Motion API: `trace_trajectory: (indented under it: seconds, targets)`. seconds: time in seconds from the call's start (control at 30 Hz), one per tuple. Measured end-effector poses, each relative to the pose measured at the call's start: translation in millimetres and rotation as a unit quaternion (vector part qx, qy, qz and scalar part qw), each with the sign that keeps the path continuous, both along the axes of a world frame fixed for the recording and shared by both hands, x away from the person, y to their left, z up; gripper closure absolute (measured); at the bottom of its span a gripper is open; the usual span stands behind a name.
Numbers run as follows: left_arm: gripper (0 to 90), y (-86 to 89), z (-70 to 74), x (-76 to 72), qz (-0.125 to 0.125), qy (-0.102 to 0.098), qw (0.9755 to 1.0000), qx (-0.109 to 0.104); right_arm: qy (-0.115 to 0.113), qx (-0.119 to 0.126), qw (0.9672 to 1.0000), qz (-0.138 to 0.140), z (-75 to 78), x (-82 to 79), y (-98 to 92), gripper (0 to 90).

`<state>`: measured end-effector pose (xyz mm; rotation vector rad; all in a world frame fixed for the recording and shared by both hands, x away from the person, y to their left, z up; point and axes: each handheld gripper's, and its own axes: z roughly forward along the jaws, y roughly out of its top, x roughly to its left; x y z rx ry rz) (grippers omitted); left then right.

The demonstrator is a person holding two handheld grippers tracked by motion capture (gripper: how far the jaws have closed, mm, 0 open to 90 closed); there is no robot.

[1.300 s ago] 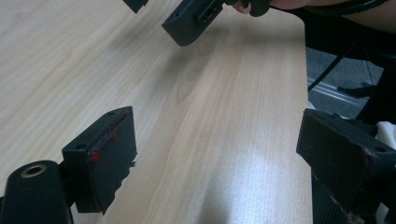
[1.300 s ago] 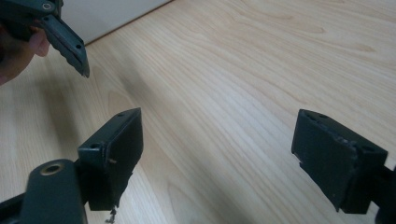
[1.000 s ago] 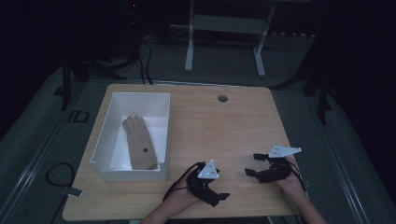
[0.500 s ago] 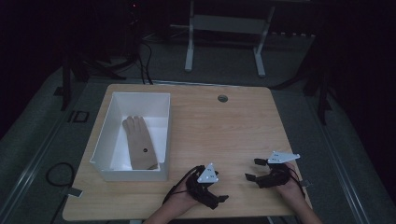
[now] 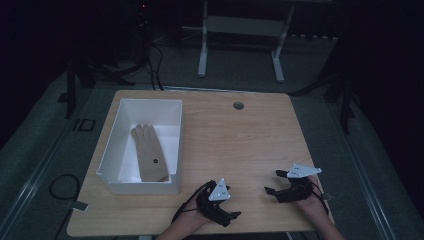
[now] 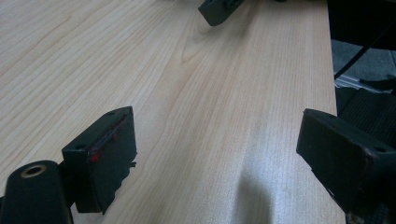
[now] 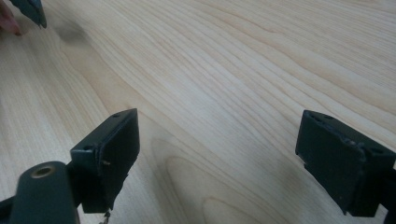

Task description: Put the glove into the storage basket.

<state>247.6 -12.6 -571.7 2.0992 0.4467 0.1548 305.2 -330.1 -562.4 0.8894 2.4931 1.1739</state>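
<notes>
1. Glove (image 5: pixel 149 153) lying flat inside white box (image 5: pixel 172 189), near table's (image 5: pixel 240 145) left edge.
2. Left gripper (image 5: pixel 231 216) resting by table's near edge, just right of box, jaws spread wide, gripping nothing.
3. Right gripper (image 5: pixel 273 183) sitting farther right along that edge, jaws likewise parted over bare wood, well apart from glove.

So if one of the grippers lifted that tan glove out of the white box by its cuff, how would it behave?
The glove lies flat and limp on the floor of the white box, so it would probably droop and fold rather than hold its shape. It looks like thin fabric, so likely light. Its cloth surface should grip well, though a shallow pinch might slip off.
</notes>
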Motion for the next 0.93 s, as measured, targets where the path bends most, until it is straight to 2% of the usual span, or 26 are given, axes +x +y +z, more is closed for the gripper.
trace_trajectory:
  seconds: [0.1,0.23,0.33,0.53,0.77,0.93]
  targets:
    - [12.6,-1.6,-1.2,-0.7,0.008,-0.009,0.9999,0.007,-0.003,0.005,0.9999,-0.008,0.3,0.3,-1.6,13.4]
    - [12.6,-4.1,-2.1,-4.0,0.008,-0.026,0.9994,0.019,-0.007,-0.003,0.9999,-0.013,0.3,-0.1,-0.8,13.6]
    - [12.0,-5.3,-2.7,-5.7,0.008,-0.031,0.9992,0.024,-0.008,-0.01,0.9998,-0.011,-0.1,0.3,0.6,13.7]
    - [12.0,-3.8,-3.0,-5.8,0.009,-0.033,0.9991,0.026,-0.012,-0.01,0.9998,-0.011,0.0,0.5,0.4,13.9]
    - [12.0,-6.0,-3.3,-7.4,0.01,-0.045,0.9983,0.034,-0.012,-0.01,0.9998,-0.014,0.2,1.1,-0.6,13.8]
    - [12.0,-4.9,-2.9,-6.9,0.01,-0.043,0.9986,0.03,-0.013,-0.01,0.9998,-0.012,0.1,0.8,-0.3,13.9]
